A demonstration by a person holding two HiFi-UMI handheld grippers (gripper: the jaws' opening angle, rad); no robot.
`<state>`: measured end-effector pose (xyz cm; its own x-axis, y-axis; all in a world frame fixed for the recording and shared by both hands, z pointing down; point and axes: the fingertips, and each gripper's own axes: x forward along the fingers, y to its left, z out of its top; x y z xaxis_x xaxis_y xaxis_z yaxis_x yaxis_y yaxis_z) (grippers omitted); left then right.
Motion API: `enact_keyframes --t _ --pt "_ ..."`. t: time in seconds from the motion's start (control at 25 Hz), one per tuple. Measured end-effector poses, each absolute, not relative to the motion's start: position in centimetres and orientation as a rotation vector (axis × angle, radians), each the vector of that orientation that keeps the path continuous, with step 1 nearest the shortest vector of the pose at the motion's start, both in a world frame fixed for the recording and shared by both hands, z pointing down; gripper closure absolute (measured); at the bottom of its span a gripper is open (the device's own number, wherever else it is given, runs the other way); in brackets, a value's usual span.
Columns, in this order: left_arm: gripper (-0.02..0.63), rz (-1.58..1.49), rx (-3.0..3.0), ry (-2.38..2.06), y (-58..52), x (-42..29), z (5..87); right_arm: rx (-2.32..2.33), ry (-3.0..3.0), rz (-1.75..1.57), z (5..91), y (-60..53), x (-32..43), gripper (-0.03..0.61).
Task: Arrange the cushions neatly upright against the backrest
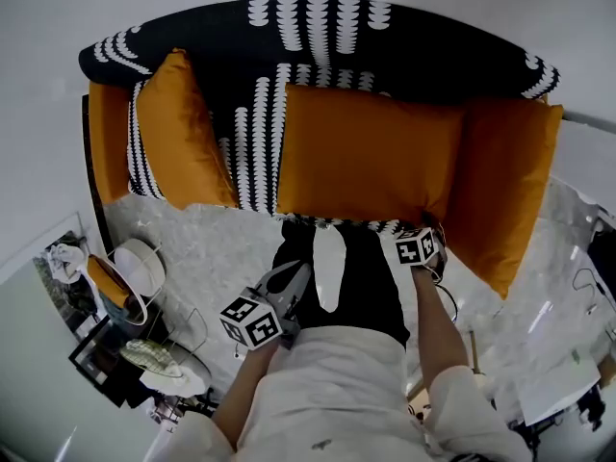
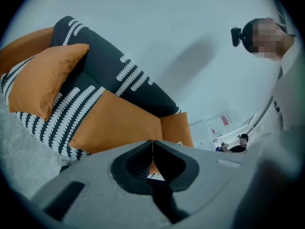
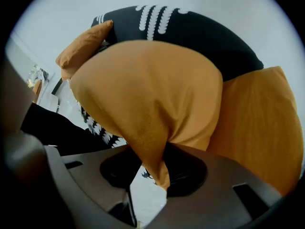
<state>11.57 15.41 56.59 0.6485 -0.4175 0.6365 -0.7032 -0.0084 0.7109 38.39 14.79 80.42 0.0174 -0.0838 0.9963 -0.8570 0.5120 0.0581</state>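
A black sofa with white patterning [image 1: 385,51] holds three orange cushions. The left cushion [image 1: 183,128] leans by the left armrest. The large middle cushion [image 1: 366,152] lies flat across the seat, and the right cushion [image 1: 510,181] slopes at the right end. My right gripper [image 1: 423,243] points down at the middle cushion's front right corner. In the right gripper view that corner [image 3: 152,89] is pinched between the jaws of my right gripper [image 3: 159,168]. My left gripper [image 1: 298,277] hangs in front of the sofa, shut and empty; its closed jaws [image 2: 152,144] face the middle cushion [image 2: 114,125].
My black-trousered legs and a white shoe [image 1: 329,268] stand on the marble floor right before the seat. A small side table with a round lamp and clutter [image 1: 135,268] is at the lower left. Papers and cables [image 1: 568,354] lie at the right.
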Motion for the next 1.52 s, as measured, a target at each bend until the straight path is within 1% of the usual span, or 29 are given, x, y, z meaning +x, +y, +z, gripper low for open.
enact_keyframes --t 0.04,0.12,0.24,0.36,0.4,0.48,0.52,0.6,0.64,0.68,0.76,0.8,0.84,0.96,1.0,1.08,1.12,1.16,1.24,1.36,1.52 --pt "0.601 0.312 1.653 -0.939 14.9 11.7 56.6 0.897 -1.487 0.737 79.2 14.2 38.0 0.441" --pt "0.601 0.37 1.696 -0.945 14.1 11.5 56.7 0.949 -1.581 0.745 76.7 12.6 37.2 0.471" --pt "0.601 0.519 1.759 -0.981 13.5 10.2 58.3 1.03 -1.674 0.795 73.6 10.6 36.6 0.492" --pt "0.6 0.696 1.798 -1.023 11.9 8.1 62.0 1.111 -1.691 0.828 71.8 8.2 37.2 0.502" --pt "0.582 0.729 1.792 -1.034 11.1 7.4 63.3 1.13 -1.688 0.825 71.4 7.3 37.5 0.504" --pt "0.428 0.759 1.764 -1.051 9.7 5.7 65.2 1.17 -1.67 0.829 70.8 5.9 38.0 0.507" --pt "0.397 0.773 1.755 -1.06 8.9 4.8 65.9 1.193 -1.659 0.841 70.5 5.4 38.2 0.508" --pt "0.371 0.836 1.765 -1.074 7.4 3.2 67.0 1.233 -1.646 0.859 70.0 4.1 38.5 0.509" --pt "0.348 0.886 1.778 -1.079 6.8 2.5 67.6 1.247 -1.641 0.86 69.8 3.4 38.5 0.511" --pt "0.318 0.945 1.792 -1.082 6.2 1.7 68.2 1.257 -1.638 0.861 69.6 2.9 38.6 0.511" --pt "0.209 1.064 1.815 -1.071 5.5 0.5 69.6 1.271 -1.629 0.864 69.3 2.3 38.6 0.511" --pt "0.176 1.114 1.827 -1.055 5.1 0.1 70.4 1.277 -1.623 0.866 69.3 2.1 38.6 0.511" --pt "0.167 1.147 1.84 -1.034 4.7 -0.1 71.2 1.284 -1.617 0.869 69.2 1.9 38.6 0.511" --pt "0.167 1.116 1.871 -0.944 3.8 0.7 73.1 1.304 -1.598 0.893 69.1 1.9 38.3 0.512" --pt "0.182 1.064 1.877 -0.918 3.6 1.2 73.5 1.312 -1.591 0.903 69.0 2.0 38.2 0.514" --pt "0.301 0.964 1.893 -0.896 3.3 1.8 73.8 1.318 -1.582 0.909 68.8 2.3 37.8 0.518" --pt "0.326 0.941 1.906 -0.895 3.2 1.9 73.6 1.316 -1.581 0.905 68.7 2.6 37.6 0.518" --pt "0.371 0.934 1.926 -0.895 3.2 1.9 73.3 1.316 -1.581 0.898 68.4 2.7 37.4 0.521" --pt "0.424 0.93 1.97 -0.905 2.7 1.7 71.8 1.324 -1.593 0.887 67.5 2.6 37.0 0.522" --pt "0.462 0.879 1.997 -0.954 0.9 0.4 68.6 1.312 -1.63 0.876 65.9 1.9 35.9 0.522" --pt "0.476 0.815 2.006 -0.945 -1.3 -1.0 64.5 1.233 -1.66 0.853 64.5 0.8 35.0 0.522"
